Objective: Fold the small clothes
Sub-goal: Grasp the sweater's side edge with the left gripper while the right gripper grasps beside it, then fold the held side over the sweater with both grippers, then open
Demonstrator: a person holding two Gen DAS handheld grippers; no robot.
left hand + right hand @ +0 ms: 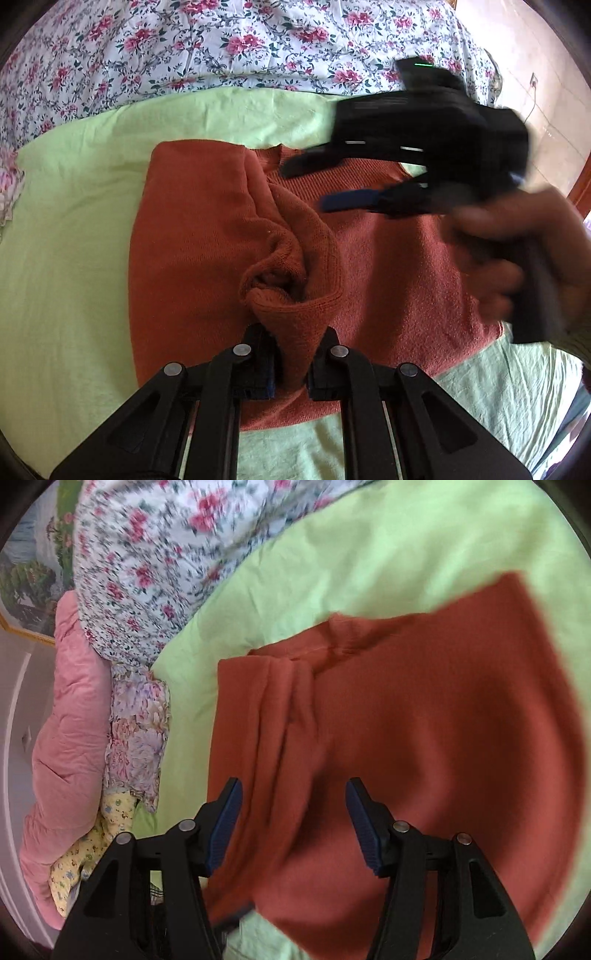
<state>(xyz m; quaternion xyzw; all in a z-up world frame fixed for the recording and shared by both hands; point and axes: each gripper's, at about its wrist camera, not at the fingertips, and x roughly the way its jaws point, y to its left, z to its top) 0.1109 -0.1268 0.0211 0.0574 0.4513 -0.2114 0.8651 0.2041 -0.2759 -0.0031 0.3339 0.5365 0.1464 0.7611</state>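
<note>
We see a rust sweater (pixel 388 266) lying on the green sheet (pixel 74 221), its left part already folded inward. The left gripper (pixel 291 354) is clamped on a bunched sleeve cuff (pixel 284 306) at the garment's near edge — the cloth runs up and away from its fingers. The right gripper (pixel 310 184) hovers over the collar end with jaws apart and nothing between them; blur makes its height hard to judge. The unfolded side lies nearer the right hand (pixel 524 258) — so, we judge, the next fold falls to it.
</note>
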